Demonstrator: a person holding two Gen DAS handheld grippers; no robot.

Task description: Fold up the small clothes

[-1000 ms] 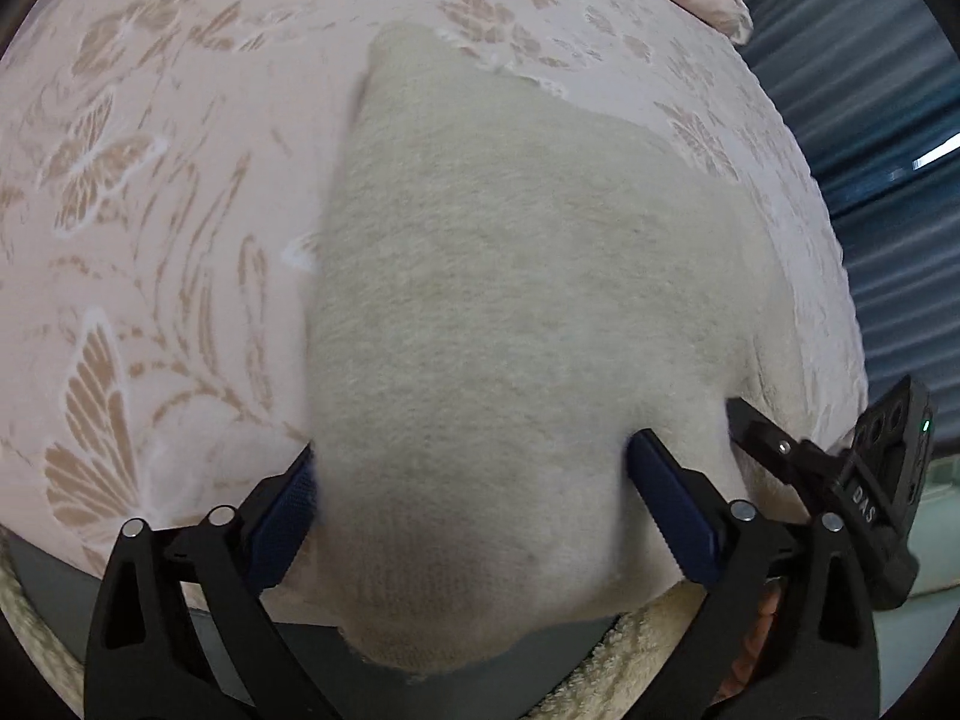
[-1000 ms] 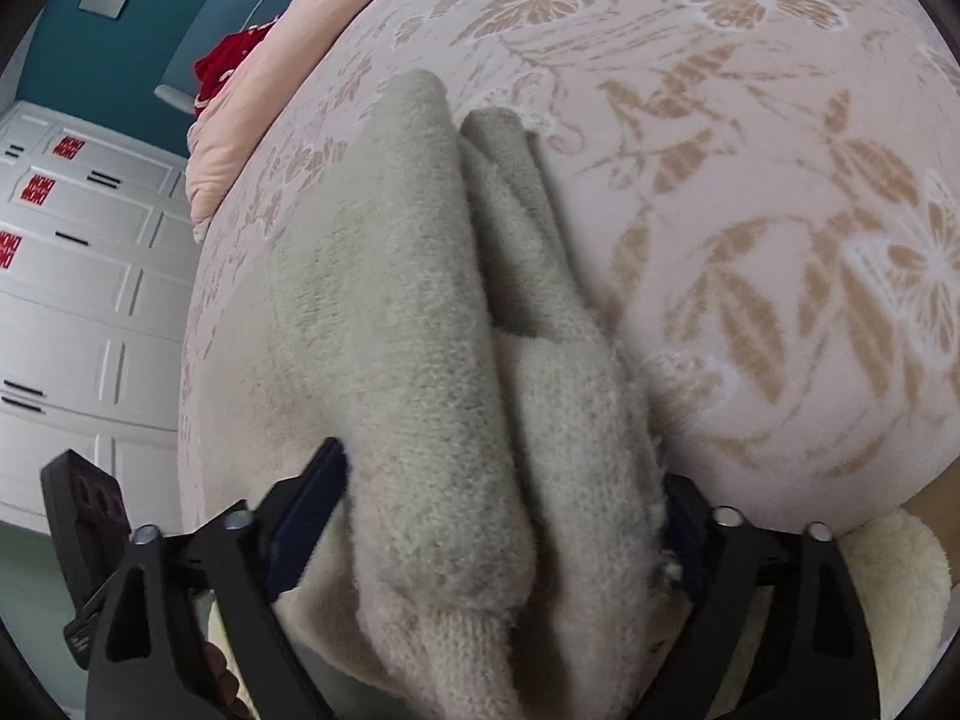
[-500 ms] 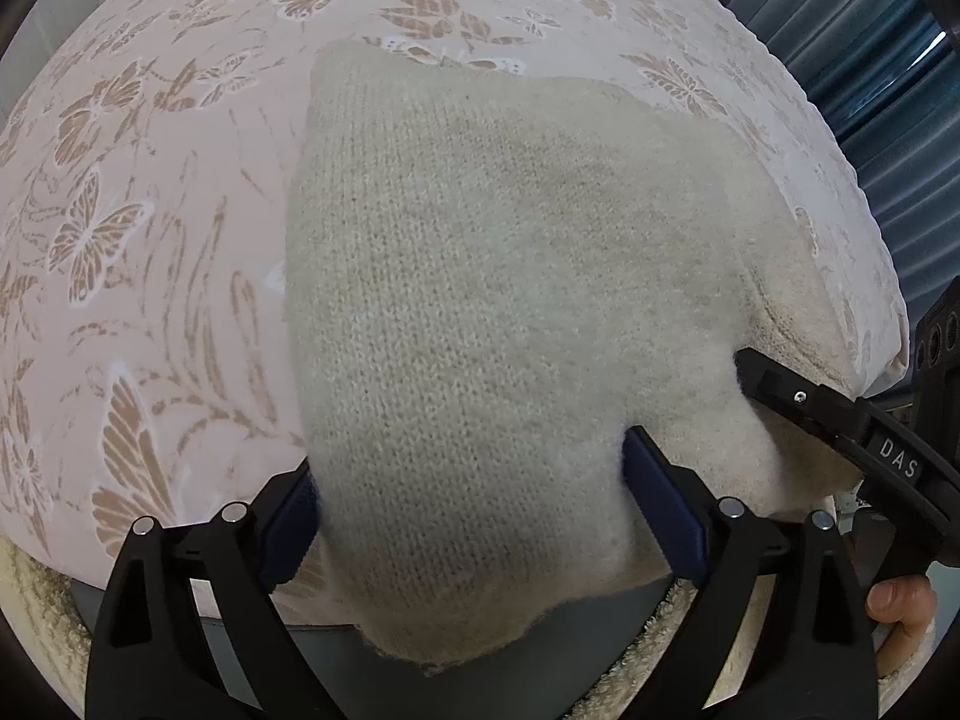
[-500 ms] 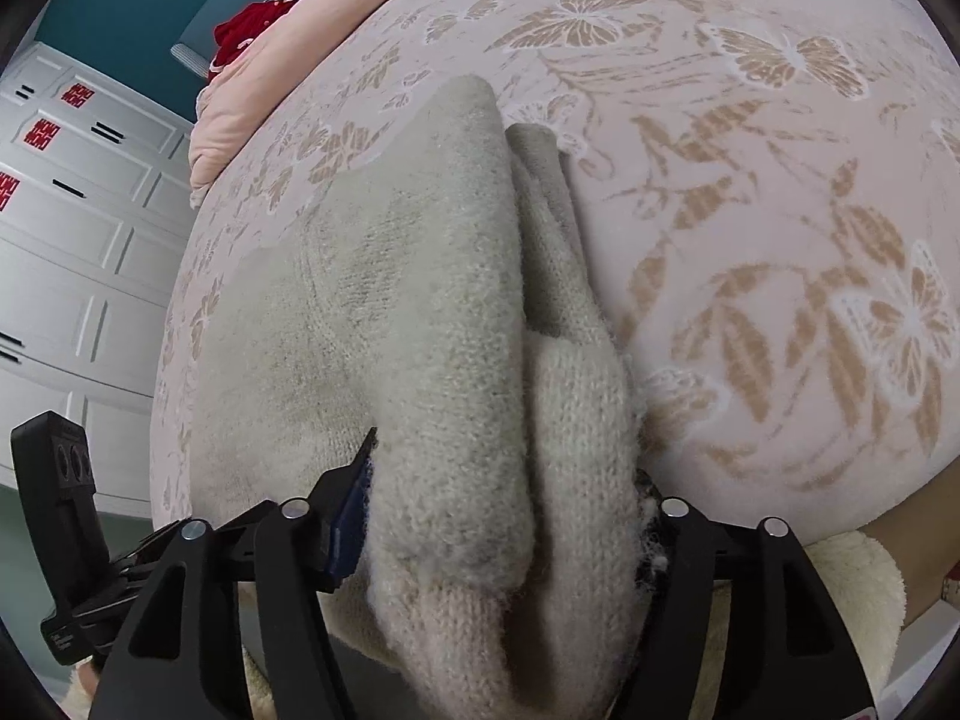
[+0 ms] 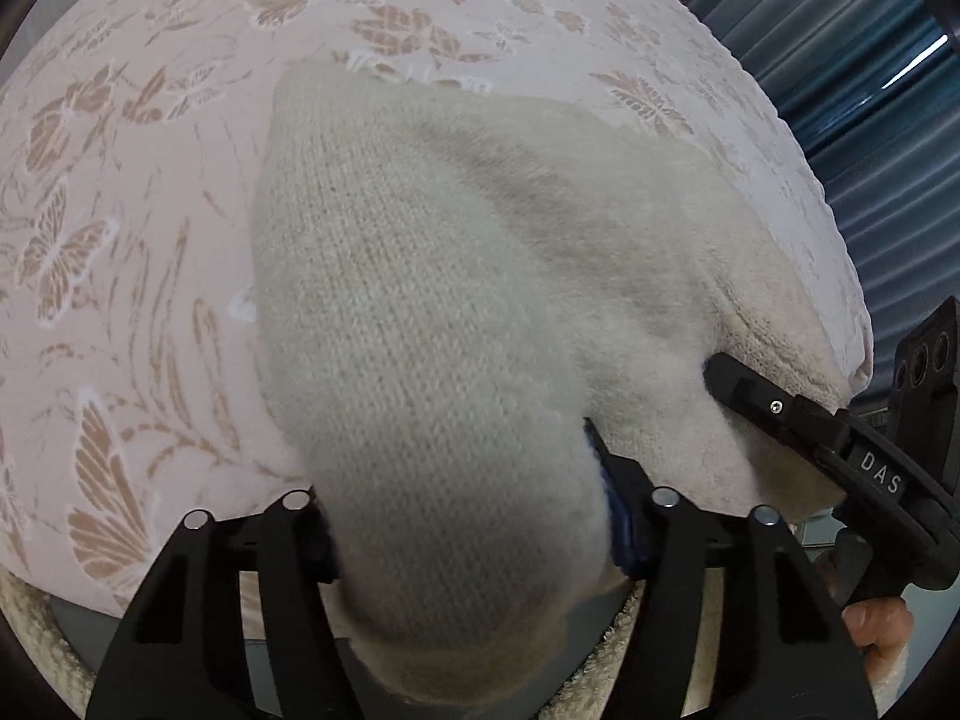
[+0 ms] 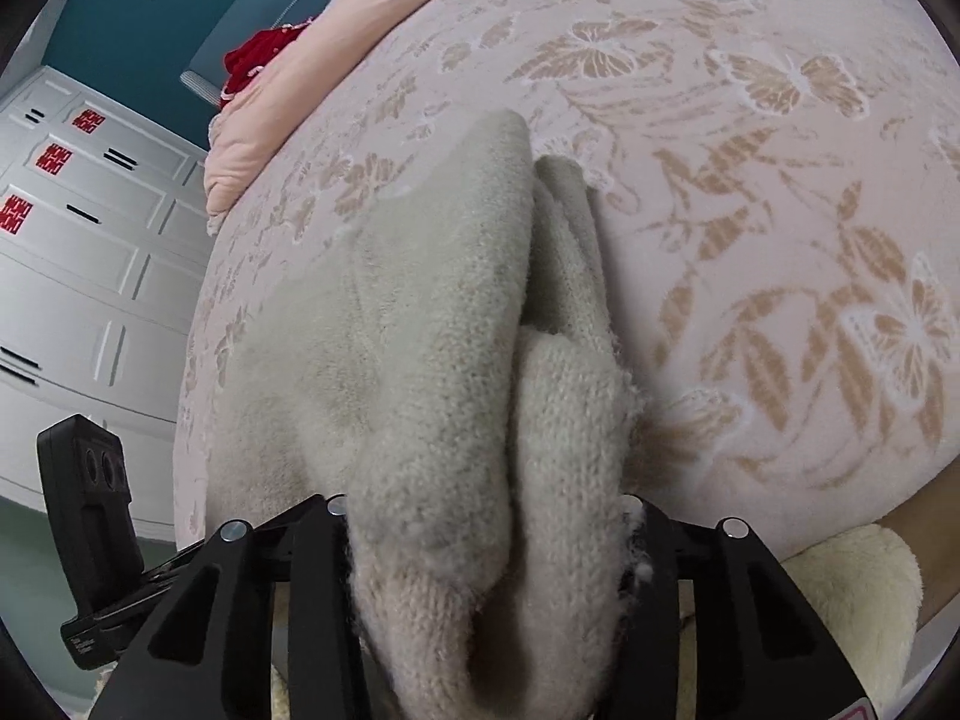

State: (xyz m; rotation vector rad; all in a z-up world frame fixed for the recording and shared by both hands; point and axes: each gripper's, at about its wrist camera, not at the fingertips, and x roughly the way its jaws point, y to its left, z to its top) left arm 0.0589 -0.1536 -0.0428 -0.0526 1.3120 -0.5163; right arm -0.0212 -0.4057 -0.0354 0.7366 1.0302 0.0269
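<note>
Left gripper (image 5: 465, 516) fingers are clamped on a bunched near edge of the sweater (image 5: 480, 276); right gripper (image 6: 486, 540) fingers likewise, on stacked layers. Sweater is spread on the bed (image 5: 120, 240) with its near edge lifted. Knit judged soft, light, stretchy; best gripped at edges through all layers.

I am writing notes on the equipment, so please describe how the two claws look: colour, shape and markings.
The left claw and the right claw are matte black plastic frames with cut-out slots and silver screws. The left claw has blue pads. Seen from the left, the right claw's side carries white letters "DAS".
</note>
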